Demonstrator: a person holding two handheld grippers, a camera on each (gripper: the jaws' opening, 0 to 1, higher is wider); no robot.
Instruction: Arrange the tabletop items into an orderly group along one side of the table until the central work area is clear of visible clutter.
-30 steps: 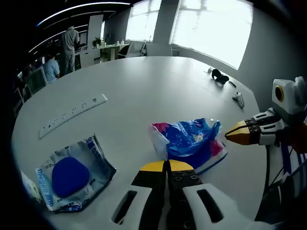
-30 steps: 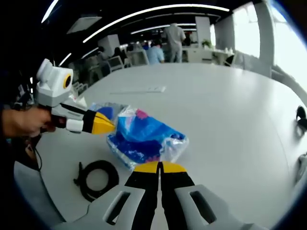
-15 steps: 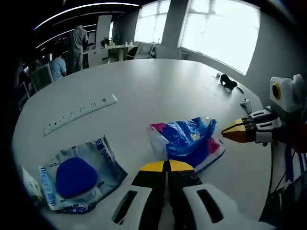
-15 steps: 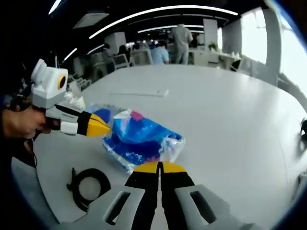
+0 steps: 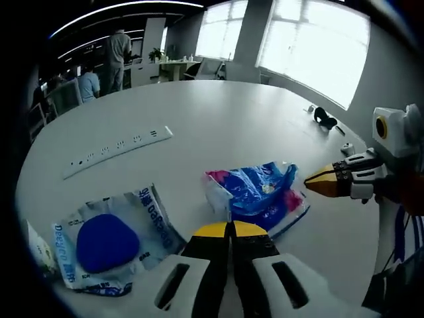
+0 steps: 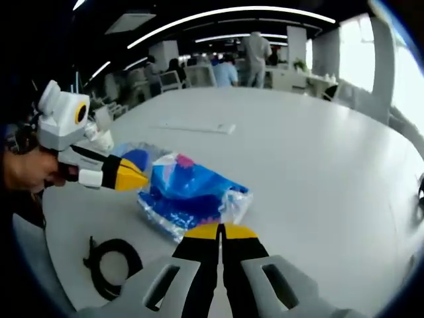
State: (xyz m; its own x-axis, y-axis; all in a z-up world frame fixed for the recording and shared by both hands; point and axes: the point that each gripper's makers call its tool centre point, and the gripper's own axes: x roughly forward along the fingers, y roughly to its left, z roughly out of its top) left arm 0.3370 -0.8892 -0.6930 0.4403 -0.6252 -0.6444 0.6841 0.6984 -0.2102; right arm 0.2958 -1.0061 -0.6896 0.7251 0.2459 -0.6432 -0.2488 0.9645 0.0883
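Left gripper (image 5: 231,230): jaws pressed together, yellow tips meeting, nothing between them; held just above the table's near edge. It also shows in the right gripper view (image 6: 136,179), held by a hand (image 6: 23,173), tips closed and empty.
Right gripper (image 6: 220,231): jaws likewise closed on nothing. In the left gripper view it comes in from the right (image 5: 315,183), tip pointed at the blue bag and just short of it.
Blue bag (image 5: 258,197): crumpled blue and pink plastic pack, lying flat on the table just beyond the left gripper's tips; in the right gripper view (image 6: 189,199) it sits between the two grippers' tips, touching neither as far as can be seen.
Wipe packet (image 5: 106,242): silvery pouch with a blue oval on it, lying flat, left of the blue bag and apart from it.
Power strip (image 5: 119,152): long white strip, farther out on the table, beyond the packet.
Cable (image 6: 109,264): black coil near the table edge, beside the right gripper's body.
Black item (image 5: 325,118): small dark object far across the table; kind cannot be told.
Table (image 5: 218,126): white, round-edged; middle bare.
Background: people (image 5: 118,52) at desks.
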